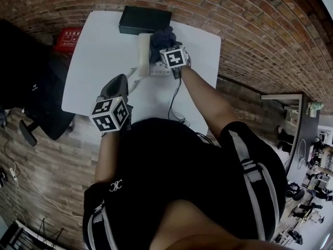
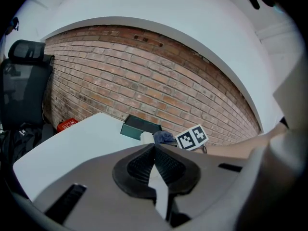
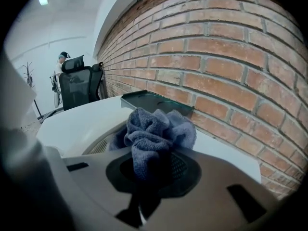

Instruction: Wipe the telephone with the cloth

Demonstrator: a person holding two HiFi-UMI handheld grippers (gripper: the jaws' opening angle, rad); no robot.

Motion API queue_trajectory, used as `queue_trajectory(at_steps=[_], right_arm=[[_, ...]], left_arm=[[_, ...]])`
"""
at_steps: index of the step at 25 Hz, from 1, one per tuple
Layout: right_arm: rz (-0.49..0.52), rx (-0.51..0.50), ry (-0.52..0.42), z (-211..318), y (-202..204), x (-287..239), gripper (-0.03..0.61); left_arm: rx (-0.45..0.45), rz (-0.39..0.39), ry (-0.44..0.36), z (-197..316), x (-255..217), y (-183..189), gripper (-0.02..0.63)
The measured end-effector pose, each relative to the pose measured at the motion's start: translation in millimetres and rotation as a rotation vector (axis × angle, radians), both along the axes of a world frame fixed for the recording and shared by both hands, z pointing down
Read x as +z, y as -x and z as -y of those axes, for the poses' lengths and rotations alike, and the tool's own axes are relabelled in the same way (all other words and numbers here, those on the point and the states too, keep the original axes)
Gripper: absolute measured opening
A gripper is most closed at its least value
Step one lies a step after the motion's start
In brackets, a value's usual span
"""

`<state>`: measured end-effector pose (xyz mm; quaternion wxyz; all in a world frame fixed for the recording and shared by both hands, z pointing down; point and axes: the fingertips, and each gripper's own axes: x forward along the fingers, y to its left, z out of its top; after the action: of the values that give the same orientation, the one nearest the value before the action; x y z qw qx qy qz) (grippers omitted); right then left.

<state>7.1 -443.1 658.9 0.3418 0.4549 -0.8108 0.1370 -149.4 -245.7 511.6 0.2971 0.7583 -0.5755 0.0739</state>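
Right gripper (image 3: 153, 176) clamped tight on bunched cloth (image 3: 156, 126), wad protruding ahead of jaws. Telephone (image 1: 155, 68) lying directly beneath and just ahead of those jaws. Long axis judged running forward along jaw line, handset (image 1: 143, 52) at jaws' left. Left gripper (image 2: 155, 163) closed, nothing held, kept well behind; right nearer.

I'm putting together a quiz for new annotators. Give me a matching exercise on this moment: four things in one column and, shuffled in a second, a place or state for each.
Things
1. cloth
2. left hand-held gripper
3. dark box
4. red box

Places or states
A. on the floor beside the table
B. jaws together, holding nothing
C. at the table's far edge, by the brick wall
D. bunched in the right hand-held gripper

Pairs: 1-D, 2-B, 3-C, 4-A
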Motion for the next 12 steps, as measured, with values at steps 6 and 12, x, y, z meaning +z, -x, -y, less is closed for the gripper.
queue_trajectory(at_steps=[6, 12], right_arm=[[-0.043, -0.005, 0.047, 22, 0, -11, 0.034], [0.039, 0.005, 0.064, 22, 2, -12, 0.035]], left_arm=[[0.019, 0.011, 0.001, -2, -1, -8, 0.000], [0.030, 0.014, -0.010, -6, -4, -10, 0.000]])
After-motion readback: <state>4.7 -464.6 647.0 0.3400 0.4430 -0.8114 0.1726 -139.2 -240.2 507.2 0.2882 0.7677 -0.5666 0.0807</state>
